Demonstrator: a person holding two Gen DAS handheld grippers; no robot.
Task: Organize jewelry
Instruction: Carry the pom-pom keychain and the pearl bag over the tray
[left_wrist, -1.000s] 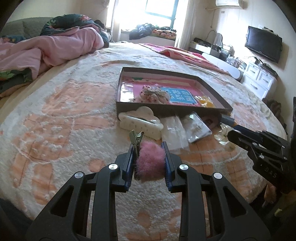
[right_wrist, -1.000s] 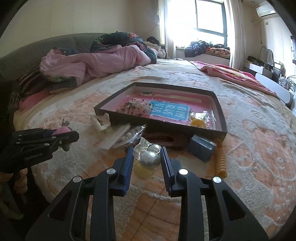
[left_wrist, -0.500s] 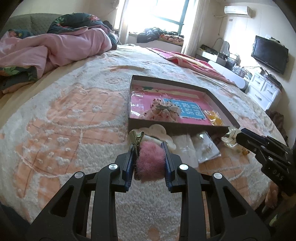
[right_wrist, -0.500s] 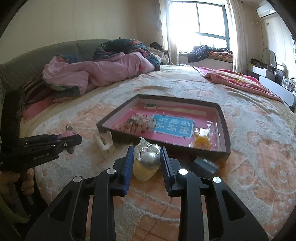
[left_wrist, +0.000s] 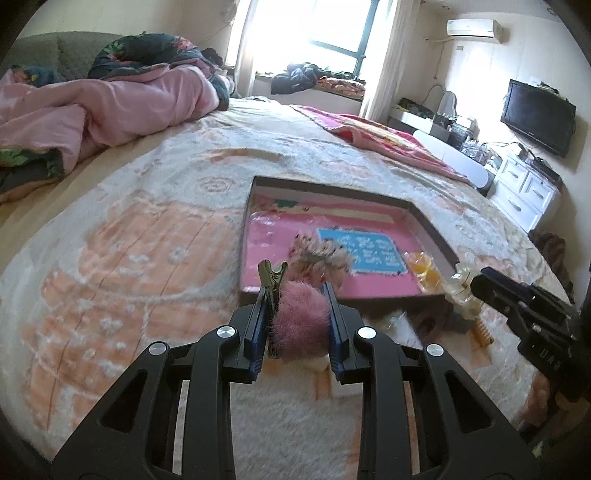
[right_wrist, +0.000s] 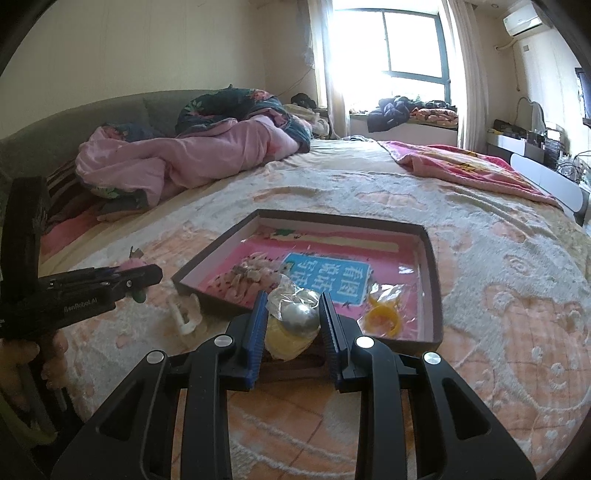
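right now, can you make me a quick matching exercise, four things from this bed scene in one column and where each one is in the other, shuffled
Things:
1. pink pompom clip
2. silver ball packet
3. yellow ring
4. white claw clip

Places:
A. lying inside the tray
B. on the blanket, outside the tray's near-left corner
C. held in the left hand-held gripper
D. held in the right hand-held gripper

Pairs: 1-C, 2-D, 3-A, 4-B

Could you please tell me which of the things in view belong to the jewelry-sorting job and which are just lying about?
Belongs to the job:
- fluffy pink pom-pom hair clip in the left hand-held gripper
- clear bag with a silver ball in the right hand-held gripper
- shallow dark tray with pink lining
- bagged yellow ring

Just lying about:
- crumpled pink quilt
- black television
- white air conditioner
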